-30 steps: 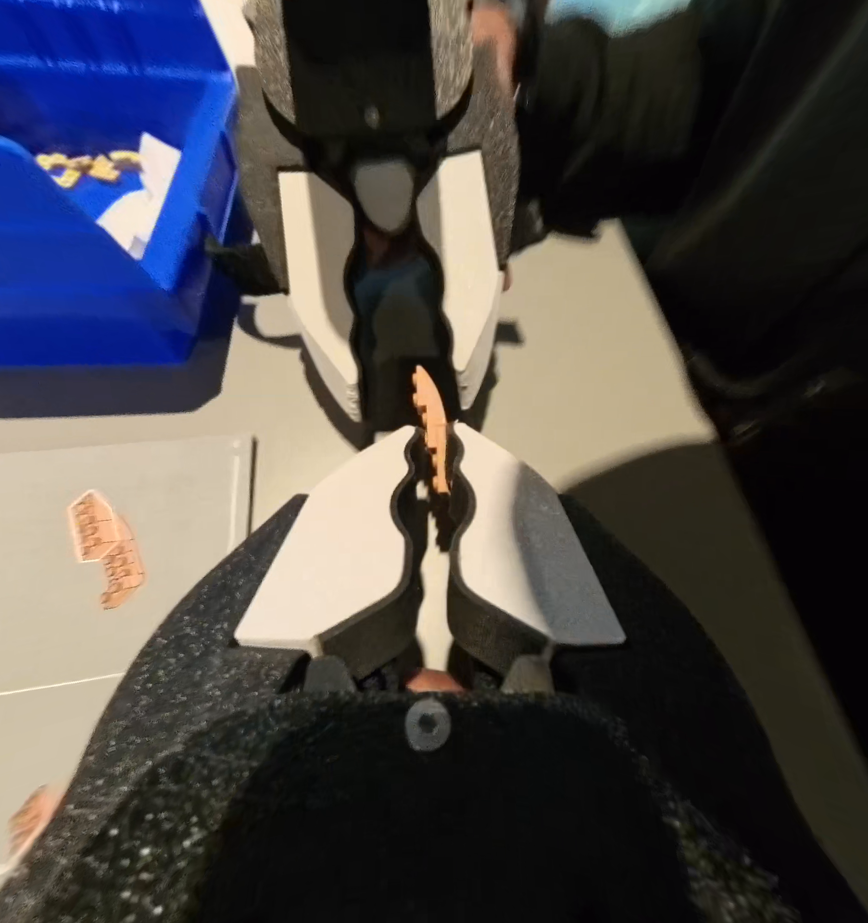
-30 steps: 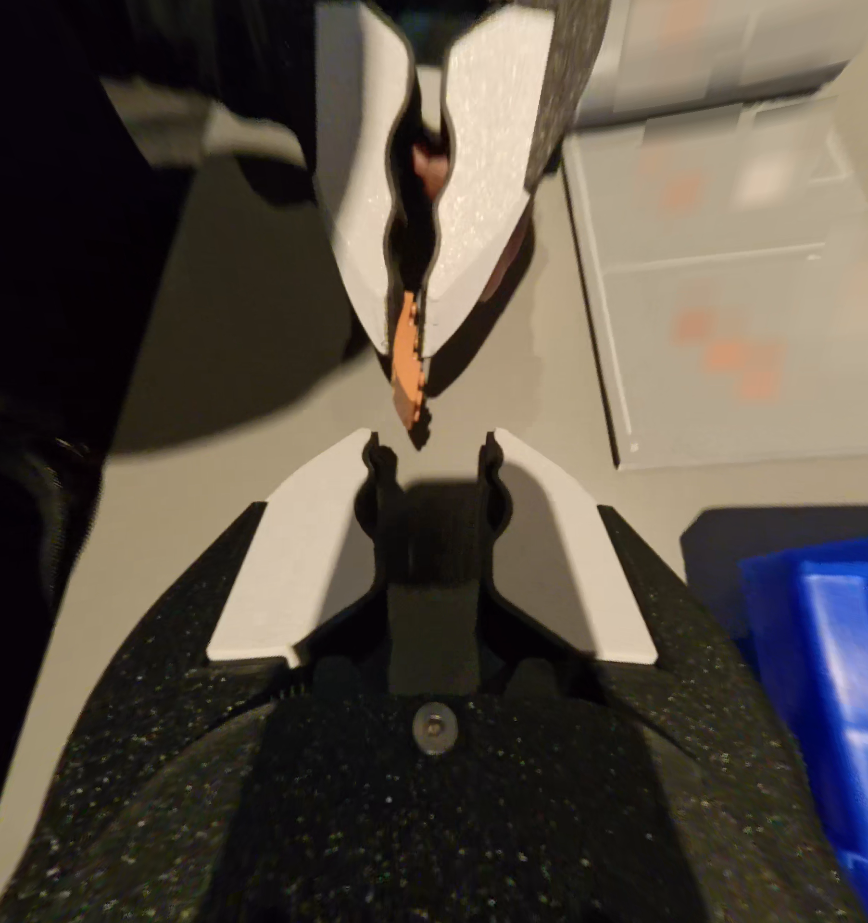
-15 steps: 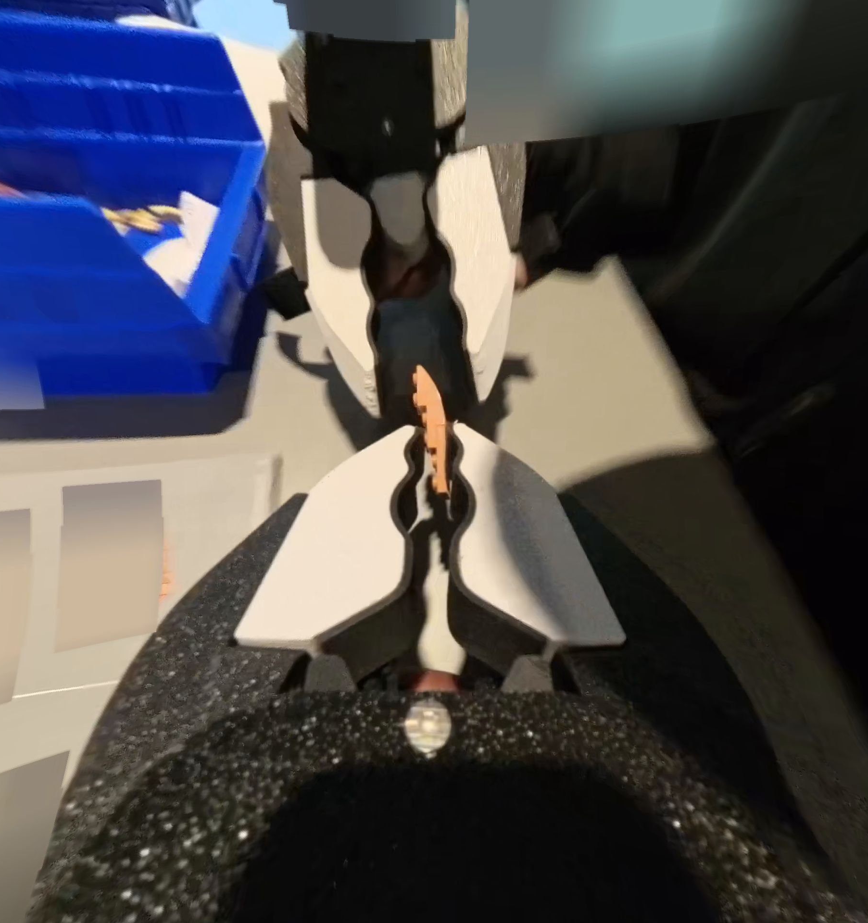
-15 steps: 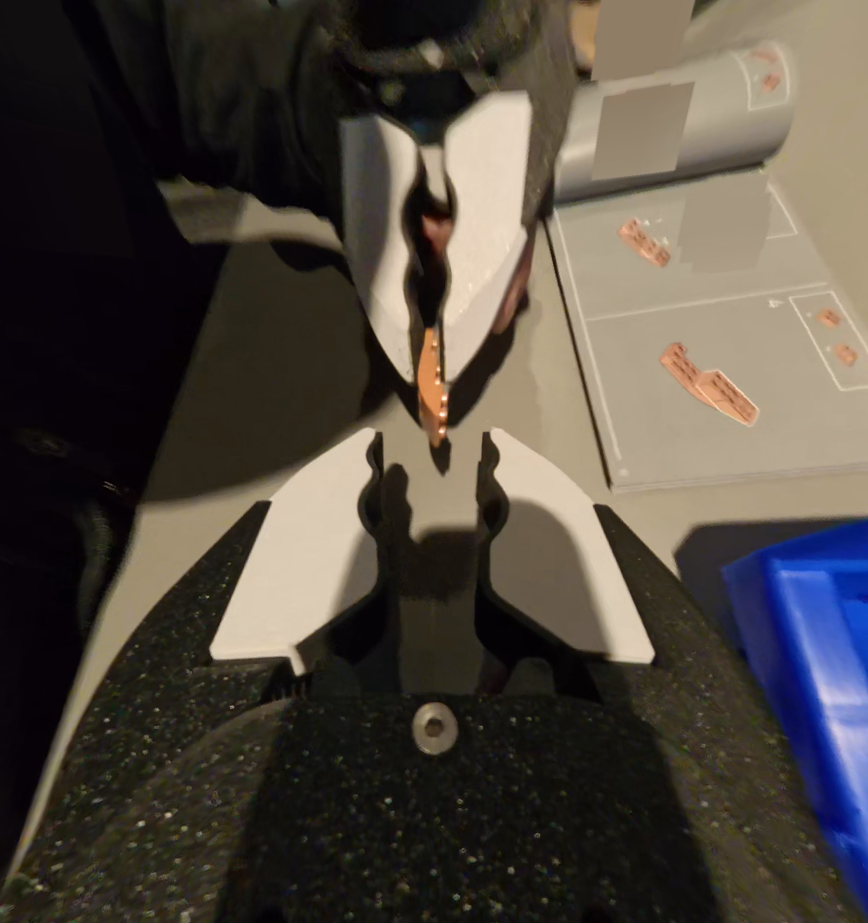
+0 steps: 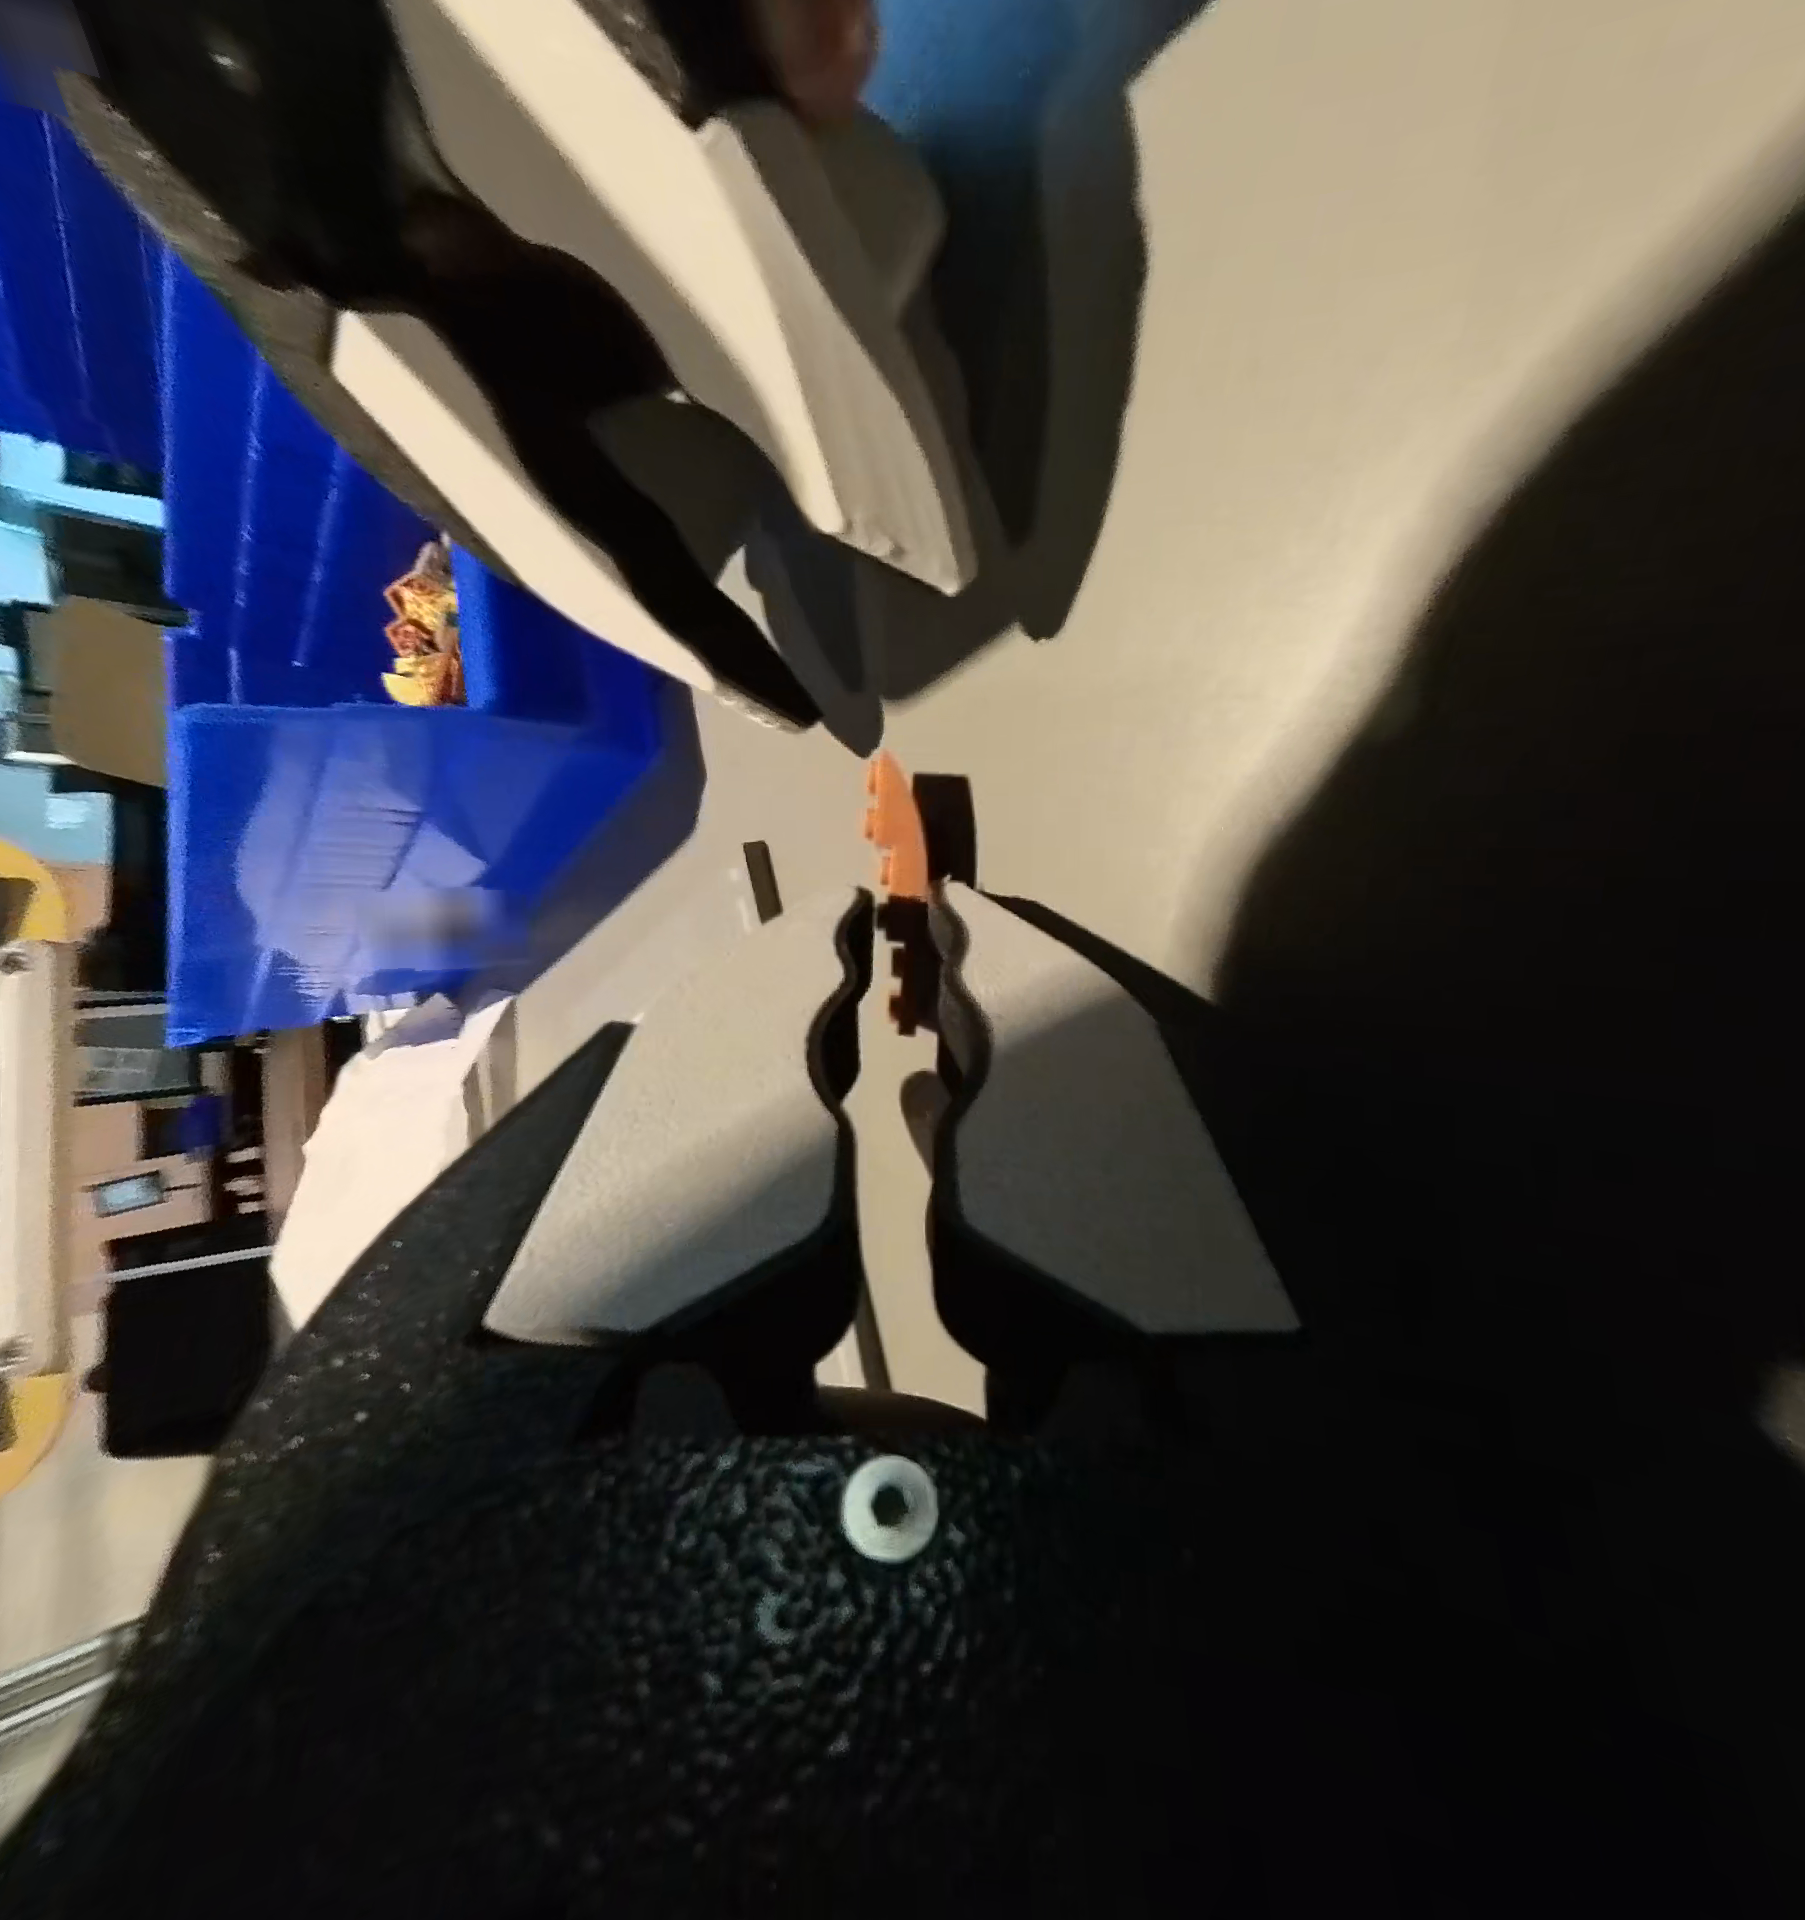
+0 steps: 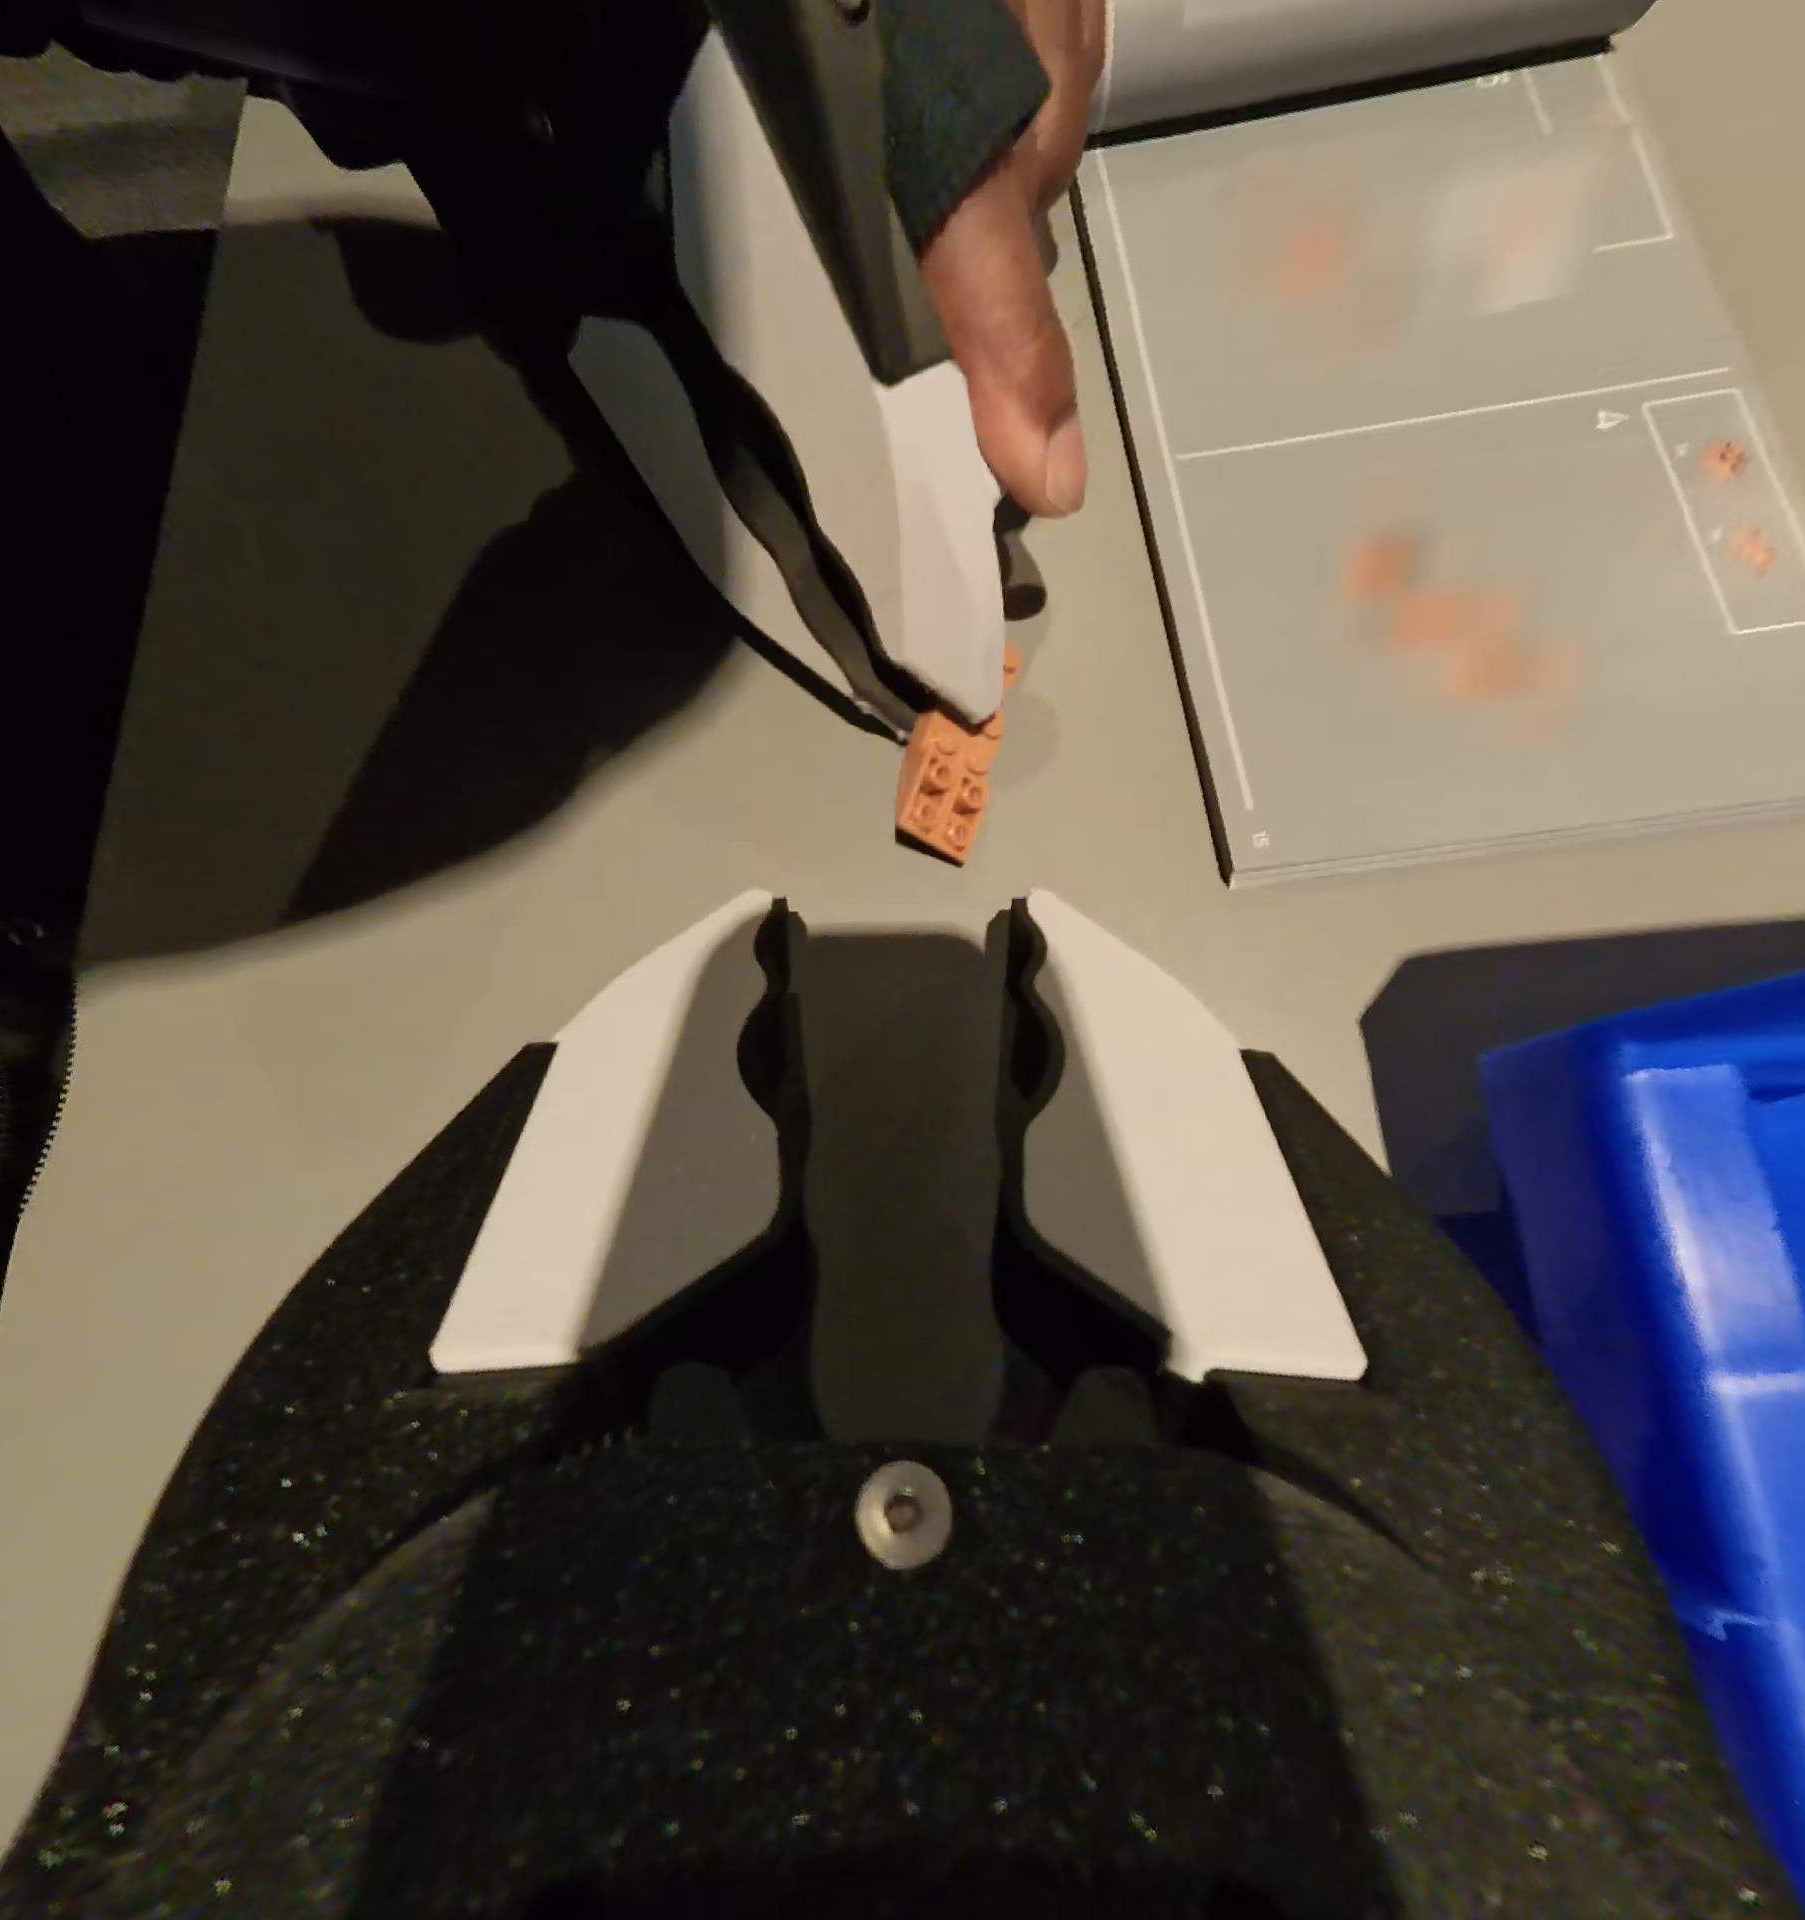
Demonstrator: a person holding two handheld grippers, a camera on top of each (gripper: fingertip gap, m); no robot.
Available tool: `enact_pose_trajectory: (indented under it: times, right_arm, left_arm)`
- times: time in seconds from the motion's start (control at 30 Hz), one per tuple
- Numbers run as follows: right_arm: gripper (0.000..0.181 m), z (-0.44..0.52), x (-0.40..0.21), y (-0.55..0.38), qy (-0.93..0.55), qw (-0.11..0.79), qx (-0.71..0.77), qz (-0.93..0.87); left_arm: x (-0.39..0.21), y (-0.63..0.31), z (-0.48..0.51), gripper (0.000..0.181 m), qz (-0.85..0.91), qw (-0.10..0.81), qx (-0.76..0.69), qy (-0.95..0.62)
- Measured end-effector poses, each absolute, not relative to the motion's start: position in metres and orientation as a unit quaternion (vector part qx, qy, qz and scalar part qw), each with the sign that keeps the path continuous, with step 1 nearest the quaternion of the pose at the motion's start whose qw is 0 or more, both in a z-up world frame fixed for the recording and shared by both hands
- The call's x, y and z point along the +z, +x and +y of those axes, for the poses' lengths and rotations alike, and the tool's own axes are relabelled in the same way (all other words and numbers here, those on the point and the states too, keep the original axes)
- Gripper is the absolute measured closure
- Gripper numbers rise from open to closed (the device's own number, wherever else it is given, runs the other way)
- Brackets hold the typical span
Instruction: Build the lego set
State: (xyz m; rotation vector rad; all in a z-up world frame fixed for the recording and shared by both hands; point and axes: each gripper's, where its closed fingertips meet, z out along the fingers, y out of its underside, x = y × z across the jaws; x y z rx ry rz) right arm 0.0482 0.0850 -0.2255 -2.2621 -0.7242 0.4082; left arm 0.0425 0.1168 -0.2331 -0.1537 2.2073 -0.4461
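Observation:
My left gripper (image 5: 903,896) is shut on a small orange lego assembly (image 5: 896,836) and holds it by one end, edge-on in the left wrist view. In the right wrist view the same assembly (image 6: 948,792) hangs from the left gripper (image 6: 942,719) just above the grey table (image 6: 462,987), with its hollow underside showing. My right gripper (image 6: 898,914) is open and empty, its tips a short way in front of the piece and apart from it. It also shows in the left wrist view (image 5: 846,665), above the piece. A thumb (image 6: 1023,364) rests on the left gripper.
An open instruction booklet (image 6: 1500,468) lies on the table to the right of the piece. A blue bin (image 6: 1656,1299) stands at the lower right; in the left wrist view the blue bin (image 5: 410,862) holds yellow and orange pieces (image 5: 422,634).
My left gripper has rolled and tilted, so the orange assembly has turned from edge-on to show its underside to the right wrist camera. My right gripper has stayed open.

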Motion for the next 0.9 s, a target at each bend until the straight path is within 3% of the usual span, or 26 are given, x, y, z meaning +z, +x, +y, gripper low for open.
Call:
enact_pose_trajectory:
  times: [0.2,0.3,0.53,0.9]
  right_arm:
    - [0.142,0.083,-0.227,0.049,-0.877,0.355,0.16,-0.281]
    - [0.142,0.083,-0.227,0.049,-0.876,0.357,0.163,-0.281]
    - [0.142,0.083,-0.228,0.048,-0.874,0.358,0.163,-0.284]
    - [0.143,0.081,-0.23,0.05,-0.873,0.355,0.166,-0.289]
  left_arm:
    - [-0.223,0.04,0.114,0.144,0.879,0.385,-0.249,-0.129]
    - [-0.218,0.037,0.115,0.14,0.873,0.341,-0.299,-0.176]
    - [-0.215,0.031,0.11,0.152,0.846,0.207,-0.397,-0.291]
    - [-0.238,0.027,0.121,0.167,0.865,0.175,-0.349,-0.315]
